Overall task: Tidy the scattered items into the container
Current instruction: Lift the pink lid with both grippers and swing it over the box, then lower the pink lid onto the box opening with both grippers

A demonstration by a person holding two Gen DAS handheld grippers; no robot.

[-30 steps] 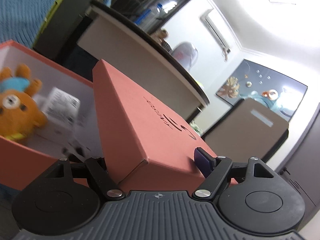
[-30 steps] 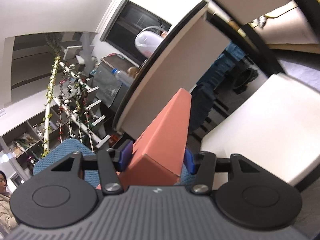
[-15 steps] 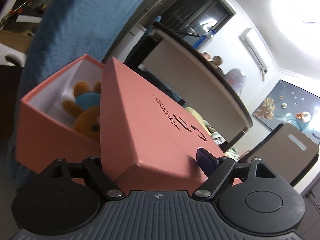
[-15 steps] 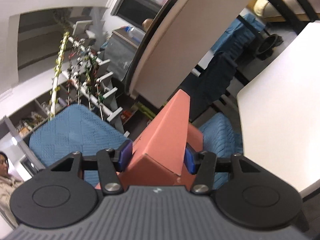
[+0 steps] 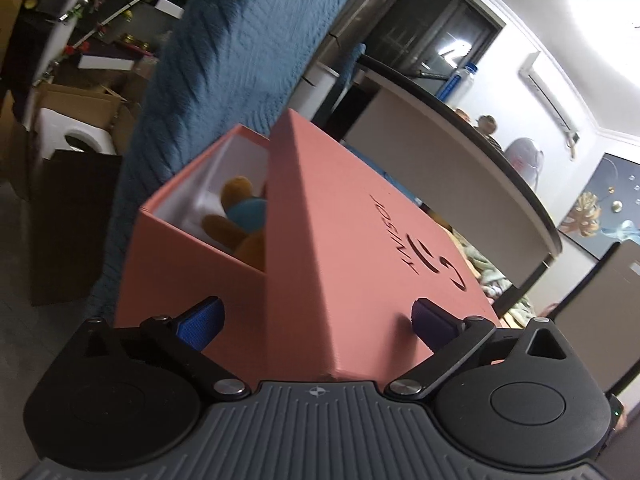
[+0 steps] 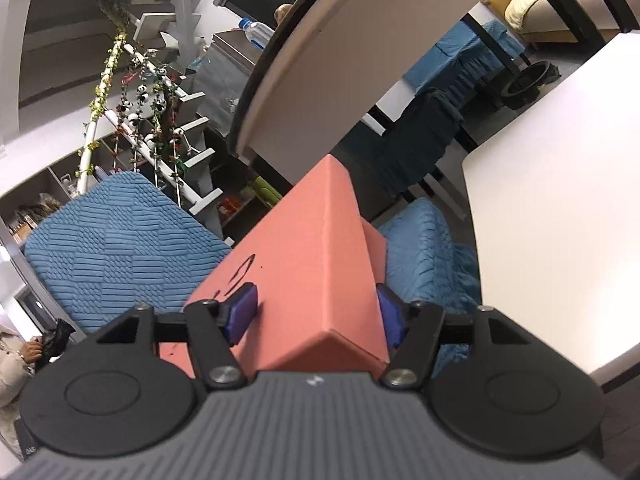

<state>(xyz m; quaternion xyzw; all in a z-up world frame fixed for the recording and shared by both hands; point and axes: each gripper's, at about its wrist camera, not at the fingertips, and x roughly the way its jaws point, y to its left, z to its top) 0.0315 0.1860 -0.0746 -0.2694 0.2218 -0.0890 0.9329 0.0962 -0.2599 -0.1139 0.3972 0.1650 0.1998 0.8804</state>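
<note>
We judge it nearly done: the plush toy point(image 5: 244, 228) sits inside the box point(image 5: 180, 256); our right tool point(image 6: 316, 314) grips the tilted lid point(image 5: 360, 248), left tool point(image 5: 316, 322) released, closing remains

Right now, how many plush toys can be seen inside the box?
1: an orange and blue plush toy lies in the open part of the pink box. The lid covers the rest, so more may be hidden.

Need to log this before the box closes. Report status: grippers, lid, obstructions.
Left gripper open around lid corner. Right gripper shut on lid. Lid tilted over open box, plush toy inside. Nothing seen blocking.
</note>
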